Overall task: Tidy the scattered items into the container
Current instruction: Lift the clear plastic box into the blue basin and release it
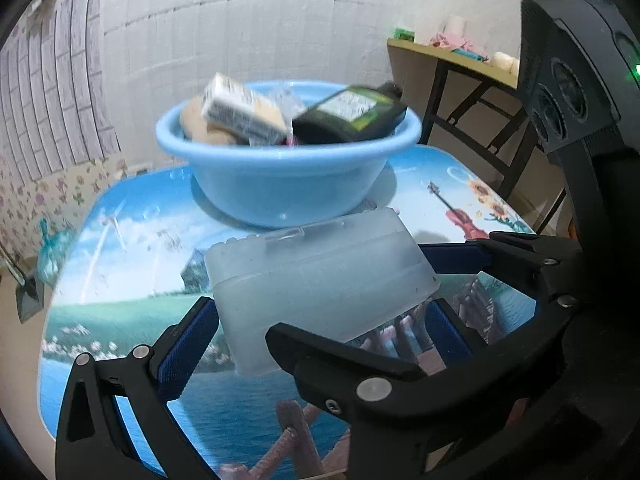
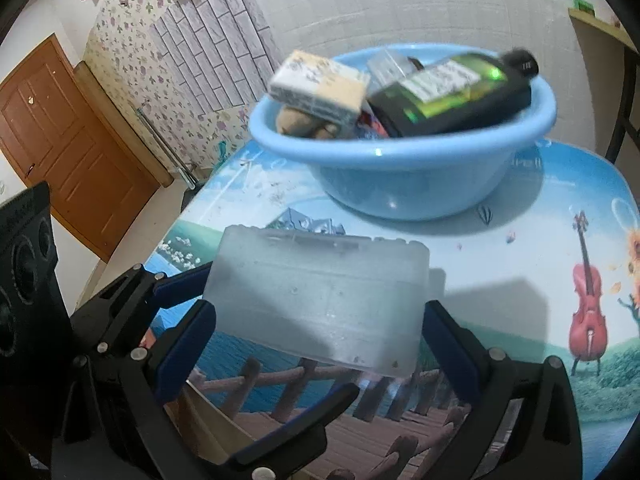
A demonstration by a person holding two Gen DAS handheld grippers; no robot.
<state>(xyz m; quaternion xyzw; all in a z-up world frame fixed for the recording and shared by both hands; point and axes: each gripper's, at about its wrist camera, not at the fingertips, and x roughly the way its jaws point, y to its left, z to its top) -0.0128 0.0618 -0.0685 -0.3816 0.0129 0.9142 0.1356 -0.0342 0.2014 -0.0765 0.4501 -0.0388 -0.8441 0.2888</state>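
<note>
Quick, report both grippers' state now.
Left gripper: jaws closed on the translucent plastic box.
Right gripper: jaws closed on the same translucent plastic box.

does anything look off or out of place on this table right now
The blue basin is overfull: a dark green bottle and a box lie tilted over its rim. A frosted plastic case is still outside, between both grippers' fingers.

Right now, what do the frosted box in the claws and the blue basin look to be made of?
Frosted box: translucent matte plastic, probably; the tabletop print shows dimly through it, and it has a moulded clear latch tab.
Blue basin: glossy opaque plastic by the look; smooth rolled rim, bright highlights on its wall.
</note>
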